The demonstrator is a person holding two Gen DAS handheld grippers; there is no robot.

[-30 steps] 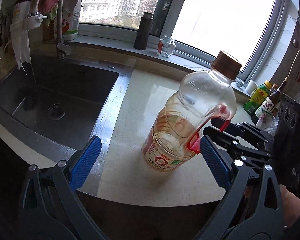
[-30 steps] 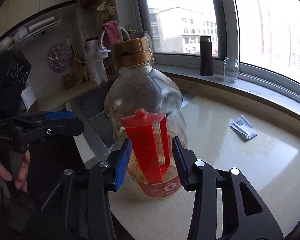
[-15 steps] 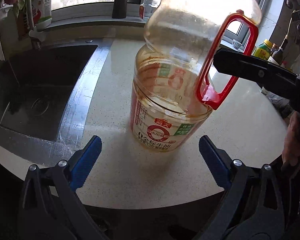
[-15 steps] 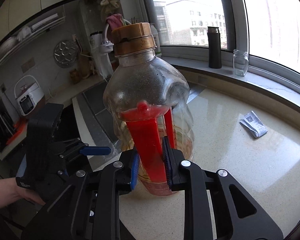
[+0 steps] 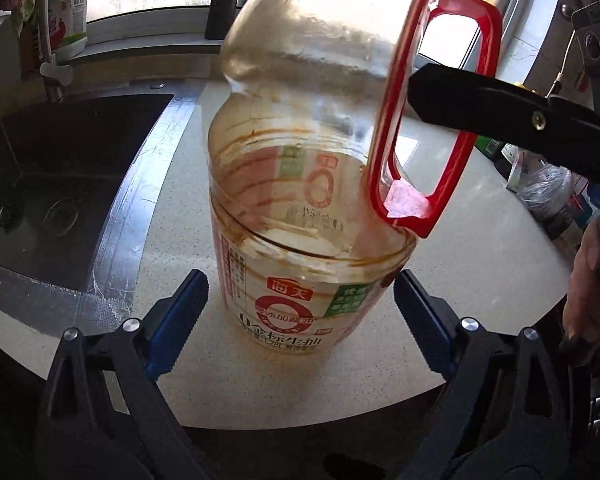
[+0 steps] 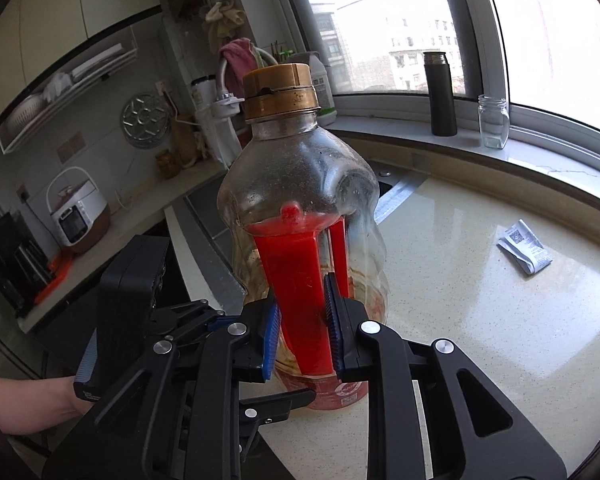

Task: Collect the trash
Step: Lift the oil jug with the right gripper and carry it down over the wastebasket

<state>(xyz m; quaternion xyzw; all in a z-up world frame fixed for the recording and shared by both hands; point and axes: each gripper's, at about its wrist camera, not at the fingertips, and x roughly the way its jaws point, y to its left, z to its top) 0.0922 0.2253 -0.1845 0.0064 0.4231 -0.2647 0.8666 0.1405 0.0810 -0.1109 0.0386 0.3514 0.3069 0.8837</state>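
A large clear plastic sauce bottle (image 5: 300, 184) with a gold cap (image 6: 280, 88) and a red handle (image 6: 296, 264) stands upright, its base at the pale counter (image 5: 180, 216). My right gripper (image 6: 300, 292) is shut on the red handle, a blue pad pressing each side. In the left wrist view, one black finger of the right gripper (image 5: 480, 112) reaches in to the handle (image 5: 408, 206). My left gripper (image 5: 298, 280) is open. Its blue pads flank the bottle's labelled base, and the left pad stands apart from it. The left gripper's body (image 6: 132, 280) shows low on the left in the right wrist view.
A dark sink (image 5: 60, 184) lies left of the bottle. A folded paper packet (image 6: 524, 252) rests on the counter to the right. A dark flask (image 6: 440, 92) and a glass jar (image 6: 493, 120) stand on the windowsill. Bottles and a plastic bag (image 5: 540, 184) crowd the far right.
The right jaws closed onto the red handle. The left gripper came down and in, so the bottle's base now sits between its pads. The bottle went from tilted to upright.
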